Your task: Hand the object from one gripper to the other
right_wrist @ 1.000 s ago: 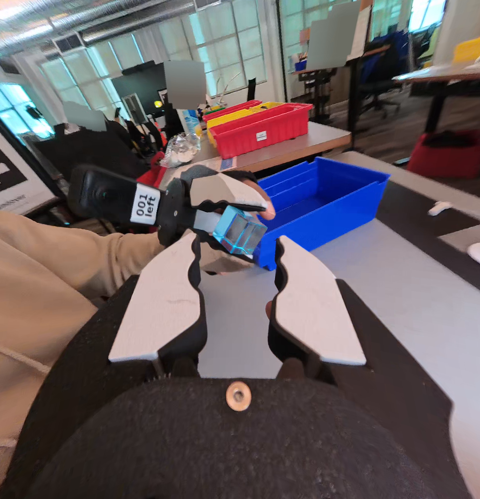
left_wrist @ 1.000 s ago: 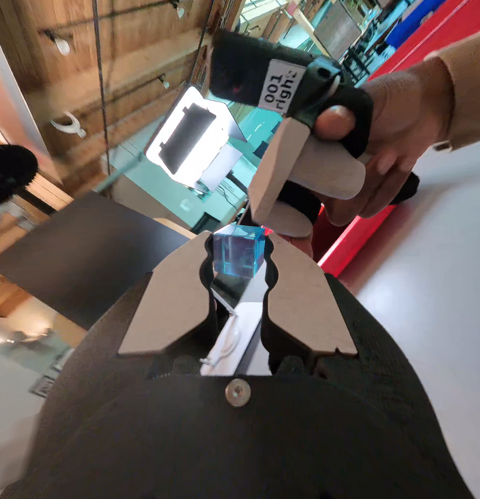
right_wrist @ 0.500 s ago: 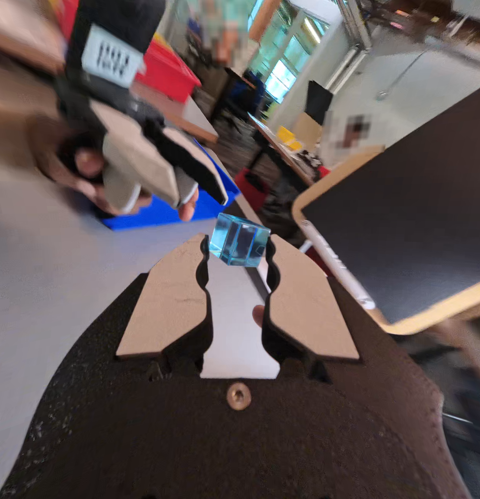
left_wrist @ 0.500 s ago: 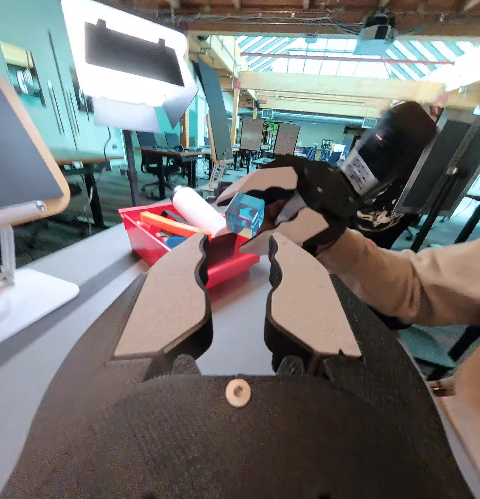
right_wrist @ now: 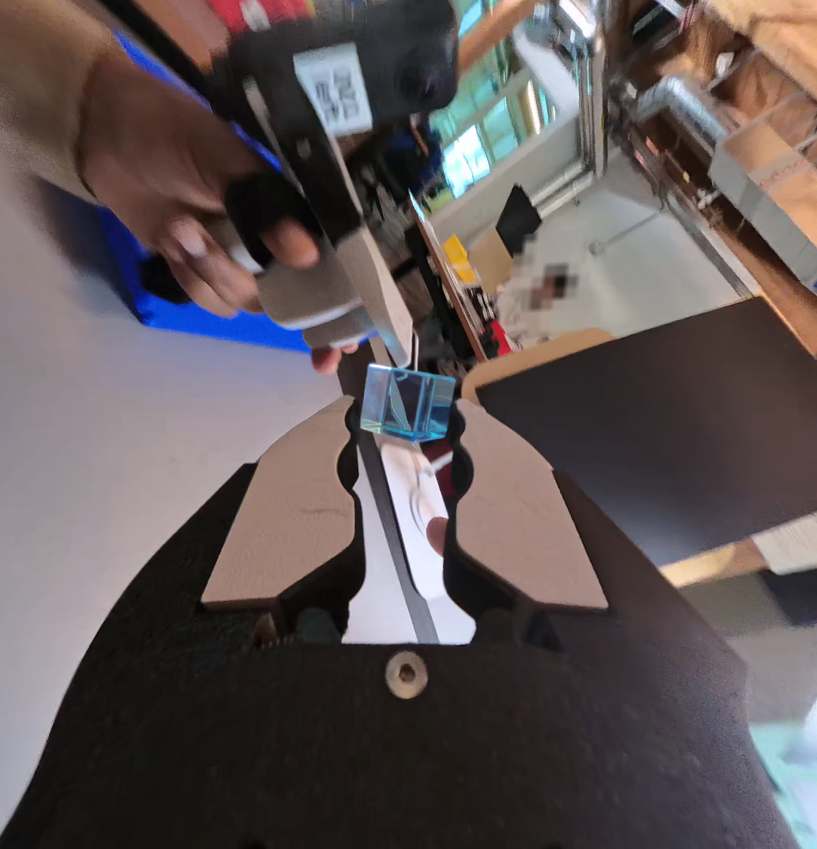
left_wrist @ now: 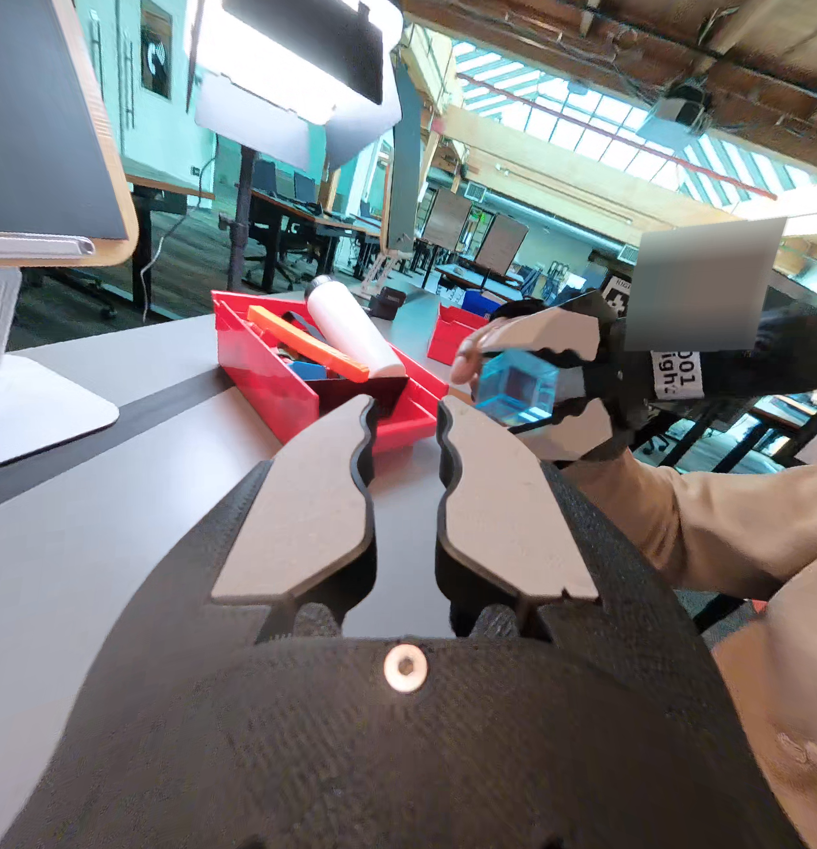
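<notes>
The grey table (left_wrist: 75, 528) fills the lower left of the left wrist view. On it, at centre, sits a red bin (left_wrist: 268, 381) holding a white bottle (left_wrist: 351, 331) and an orange bar (left_wrist: 305, 342). At the left edge stands a screen on a white stand (left_wrist: 39, 404).

The left gripper (left_wrist: 405, 404) takes up the lower half of that view. Its jaws are parted and nothing sits between them.

The right gripper (right_wrist: 405, 413) fills the lower half of the right wrist view and is clenched on the clear blue cube (right_wrist: 406, 404). The cube is pinched at the very tips of the jaws, in the air above the table. In the left wrist view the same cube (left_wrist: 516, 390) shows at centre right, between the far gripper's jaws.

The hand-over looks done, with the cube on the right side. The risk I see is the shallow grip: the cube is smooth, tilted and caught only at the tips. A jolt or a slight loosening could let it twist and drop onto the table. The blurred left hand (right_wrist: 176, 202), upper left of the right wrist view, is close enough to knock it.
</notes>
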Tool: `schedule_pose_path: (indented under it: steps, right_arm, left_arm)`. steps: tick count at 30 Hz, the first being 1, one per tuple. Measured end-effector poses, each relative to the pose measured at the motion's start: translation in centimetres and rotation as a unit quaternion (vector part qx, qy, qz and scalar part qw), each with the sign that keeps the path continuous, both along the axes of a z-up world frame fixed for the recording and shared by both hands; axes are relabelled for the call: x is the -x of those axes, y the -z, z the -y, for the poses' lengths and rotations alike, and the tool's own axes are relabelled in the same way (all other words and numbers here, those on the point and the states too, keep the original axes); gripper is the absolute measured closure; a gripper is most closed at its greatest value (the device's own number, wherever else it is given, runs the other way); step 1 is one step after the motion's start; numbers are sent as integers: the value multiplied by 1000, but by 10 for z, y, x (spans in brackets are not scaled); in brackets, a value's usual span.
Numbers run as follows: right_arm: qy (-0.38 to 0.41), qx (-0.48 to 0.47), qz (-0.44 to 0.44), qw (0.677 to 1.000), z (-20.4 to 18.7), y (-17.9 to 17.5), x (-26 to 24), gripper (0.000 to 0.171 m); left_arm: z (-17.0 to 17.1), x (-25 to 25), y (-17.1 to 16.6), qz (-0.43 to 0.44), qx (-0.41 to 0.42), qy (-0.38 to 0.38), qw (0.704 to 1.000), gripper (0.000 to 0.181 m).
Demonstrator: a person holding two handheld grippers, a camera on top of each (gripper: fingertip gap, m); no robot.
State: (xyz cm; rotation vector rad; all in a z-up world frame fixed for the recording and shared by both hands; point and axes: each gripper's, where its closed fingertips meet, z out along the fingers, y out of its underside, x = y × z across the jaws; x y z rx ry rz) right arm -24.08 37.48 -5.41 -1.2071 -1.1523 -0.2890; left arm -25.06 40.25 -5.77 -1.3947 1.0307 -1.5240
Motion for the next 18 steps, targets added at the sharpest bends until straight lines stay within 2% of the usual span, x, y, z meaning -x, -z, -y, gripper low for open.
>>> schedule_pose_path:
  steps: [2,6,8,10,11,13,15,17,18]
  right_arm:
    - [-35,18,-40,998,10,-10,5,135]
    - [-24,24,-31,999,6,-6,3,135]
    - [-7,27,-12,1000,1,2,1,135]
    - [5,25,17,1000,-2,10,3,135]
    - [5,27,26,999,-2,13,5,135]
    - [3,32,25,999,-2,14,5,135]
    - [-55,59,-43,996,9,4,11,135]
    - [-136,100,-157,973,25,-19,17,139]
    - [-178,112,-206,956,35,-32,17,154]
  left_arm:
    - [-3,5,-4,18,9,6,1000,154]
    - [19,1,-9,28,23,69,997,142]
    - [31,-5,-5,7,-1,78,997,139]
    - [35,-13,3,-26,-54,54,997,140]
    - [37,-14,4,-32,-82,47,995,148]
    - [43,-14,2,-29,-107,51,992,151]
    - [52,-7,-9,5,-64,104,992,152]
    - [56,0,-22,48,12,158,986,154]
    - [55,3,-25,67,40,175,981,153]
